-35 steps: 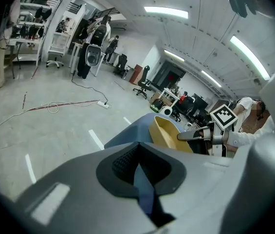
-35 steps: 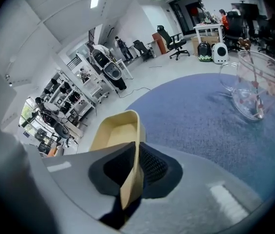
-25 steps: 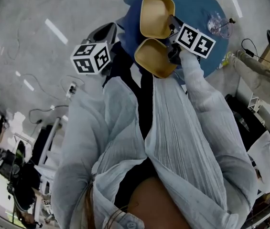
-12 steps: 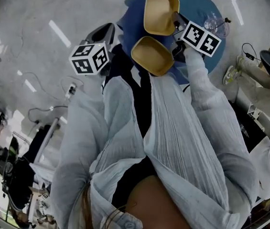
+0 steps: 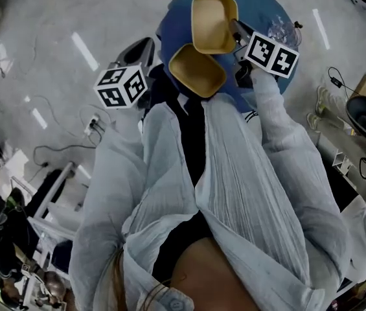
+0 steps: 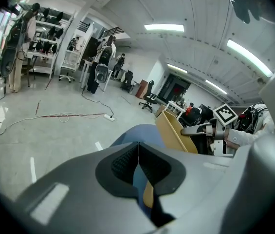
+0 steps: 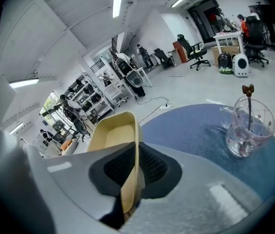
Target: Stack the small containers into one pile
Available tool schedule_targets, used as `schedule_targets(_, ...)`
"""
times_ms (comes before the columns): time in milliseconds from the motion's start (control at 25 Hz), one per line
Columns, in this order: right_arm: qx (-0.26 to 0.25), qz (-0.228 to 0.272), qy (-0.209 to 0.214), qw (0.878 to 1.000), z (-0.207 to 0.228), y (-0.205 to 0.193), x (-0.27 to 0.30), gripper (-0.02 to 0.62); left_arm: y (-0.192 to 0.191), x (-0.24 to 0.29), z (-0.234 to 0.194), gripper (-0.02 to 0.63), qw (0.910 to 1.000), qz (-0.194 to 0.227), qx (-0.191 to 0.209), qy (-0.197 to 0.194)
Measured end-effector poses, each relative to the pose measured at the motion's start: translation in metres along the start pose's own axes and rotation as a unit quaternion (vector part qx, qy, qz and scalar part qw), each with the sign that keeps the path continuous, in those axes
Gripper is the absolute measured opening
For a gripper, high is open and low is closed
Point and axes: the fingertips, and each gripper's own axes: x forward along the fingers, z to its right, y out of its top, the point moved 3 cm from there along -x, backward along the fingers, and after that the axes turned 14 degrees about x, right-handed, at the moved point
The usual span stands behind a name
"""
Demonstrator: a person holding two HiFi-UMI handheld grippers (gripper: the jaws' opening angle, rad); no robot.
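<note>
The lower container [image 5: 197, 70] has shifted leftward below the upper container [image 5: 214, 23].

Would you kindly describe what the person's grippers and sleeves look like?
Both the left gripper and the right gripper have smooth grey shells with black, finely textured pads in a scooped recess. The left cube and right cube are white with black square markers. The person wears a pale, crinkled long-sleeved shirt over a dark top.

The right gripper [image 5: 236, 31] holds the far tub [image 5: 214, 23] by its rim. The near tub [image 5: 197, 71] hangs tilted between the two grippers, just right of the left gripper [image 5: 150, 47]. Both yellow tubs are over a blue table [image 5: 267, 5].
</note>
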Motion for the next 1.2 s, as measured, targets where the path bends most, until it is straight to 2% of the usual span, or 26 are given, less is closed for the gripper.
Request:
schedule_targets(240,-0.033,-0.021,0.03,0.999,-0.007,-0.017,-0.033,0.021,-0.007,-0.028,0.035,0.008,0.9996,0.027,0.0,0.011)
schedule_targets(560,-0.063,-0.054,0.048,0.995,-0.012,-0.03,-0.057,0.02,-0.008,-0.052,0.057,0.008,0.9984,0.046,-0.005,0.031)
schedule_targets(840,-0.084,-0.08,0.069,0.991,-0.008,-0.041,-0.072,0.02,-0.008,-0.067,0.076,0.008,0.9954,0.086,-0.008,0.042)
schedule_targets(1200,-0.118,-0.125,0.09,0.981,0.001,-0.058,-0.076,0.021,-0.025,-0.068,0.099,0.008,0.994,0.095,-0.014,0.051)
